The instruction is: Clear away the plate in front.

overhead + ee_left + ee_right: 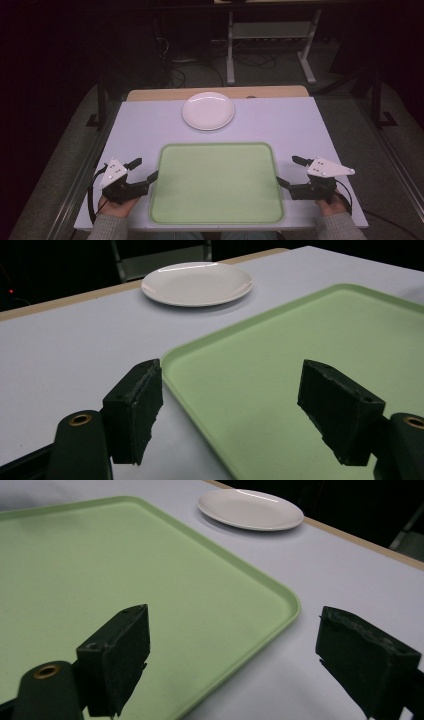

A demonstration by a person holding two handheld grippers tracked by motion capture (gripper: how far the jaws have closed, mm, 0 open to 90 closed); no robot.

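i have both tongs spread wide and pinching nothing. the left tongs (145, 169) sit at the left edge of the green tray (217, 220), and the right tongs (289, 171) sit at its right edge. the tray lies flat on the near half of the tabletop (145, 125), bare inside. a white plate (208, 111) rests beyond the tray's far edge, apart from it and near the far side of the tabletop.

in the left gripper view, the tray (310, 365) rim runs between my jaws, one jaw over the tabletop (65, 350) and one over the tray. the right gripper view shows much the same from the other side, with the tray (100, 570) corner between the jaws and the plate (250, 509) farther off.

my worry is that the rim looks low and thin, so a jaw could skid over it or shove the tray sideways. an uneven pinch from the two sides would tilt it. pushing it forward could knock the plate.

there is open tabletop on both sides of the tray and a strip between tray and plate, but the near edge is close to my hands
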